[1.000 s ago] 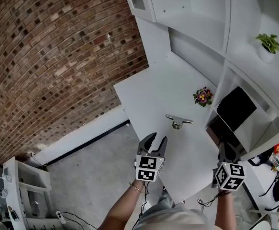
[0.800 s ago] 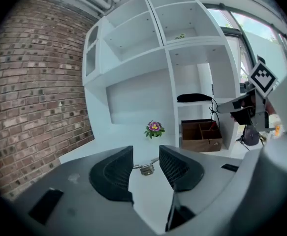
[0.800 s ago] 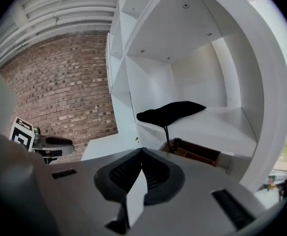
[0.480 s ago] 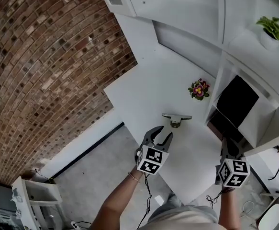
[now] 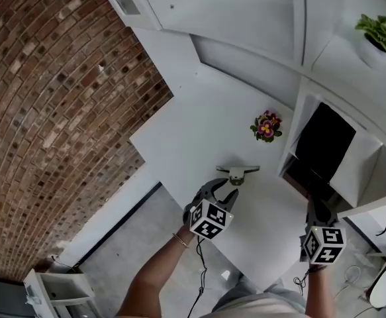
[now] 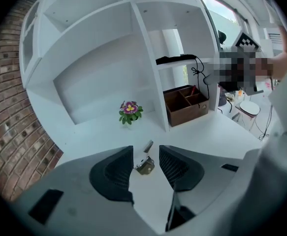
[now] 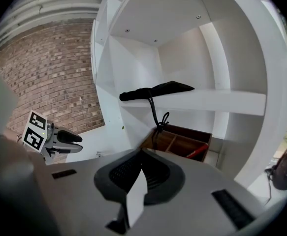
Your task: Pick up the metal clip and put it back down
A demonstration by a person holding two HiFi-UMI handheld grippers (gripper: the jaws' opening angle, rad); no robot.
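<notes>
Metal clip (image 6: pixel 145 166) partly behind left gripper (image 6: pixel 145 151)

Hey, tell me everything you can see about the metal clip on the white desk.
The metal clip is small: a silvery flat lever atop a darker, brassy rounded body. It lies on the white desk, in line with the gap of the left gripper, whose jaws stand apart and do not grip it. Only the desk seems to touch it.

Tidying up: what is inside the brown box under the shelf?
The brown box holds dividers and a red object leaning in one compartment. Its walls hide the compartment floors.
</notes>
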